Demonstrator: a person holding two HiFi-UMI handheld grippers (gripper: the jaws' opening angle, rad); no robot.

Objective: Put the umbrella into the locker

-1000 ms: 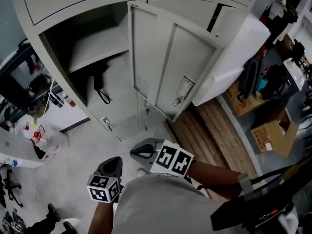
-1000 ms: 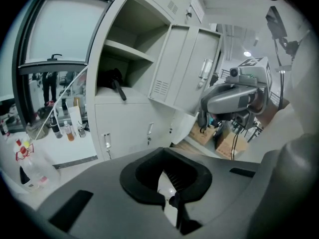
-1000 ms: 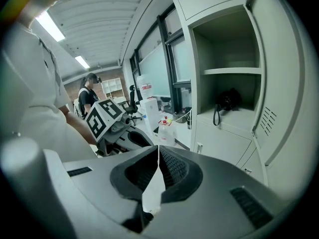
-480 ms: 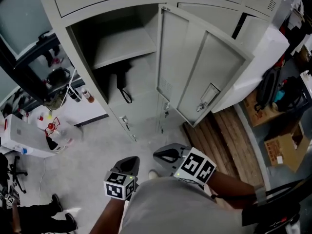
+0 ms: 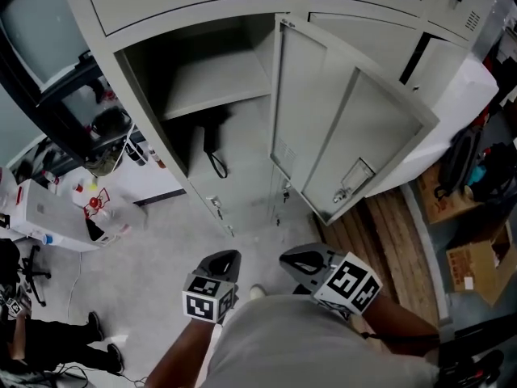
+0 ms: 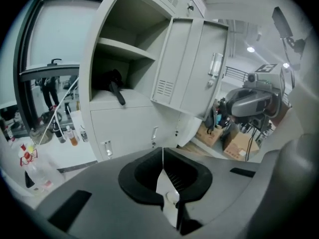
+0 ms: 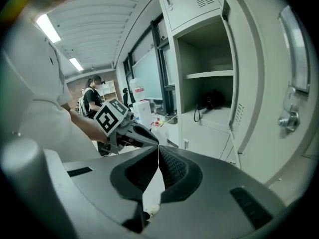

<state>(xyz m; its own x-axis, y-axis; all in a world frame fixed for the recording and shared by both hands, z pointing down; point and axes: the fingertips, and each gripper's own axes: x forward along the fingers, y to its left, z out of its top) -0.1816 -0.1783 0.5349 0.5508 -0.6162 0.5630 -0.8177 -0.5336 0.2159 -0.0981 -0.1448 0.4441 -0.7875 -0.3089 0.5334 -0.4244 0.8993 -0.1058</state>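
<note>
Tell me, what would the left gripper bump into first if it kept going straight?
Probably the closed lower door under the open compartment holding the umbrella, though the left gripper may reach the floor first; depth is unclear.

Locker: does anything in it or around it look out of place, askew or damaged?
Only one small thing. The black umbrella lies under the shelf of the open locker, and its strap loop seems to hang over the front edge, where the door might catch it. Nothing looks damaged.
</note>
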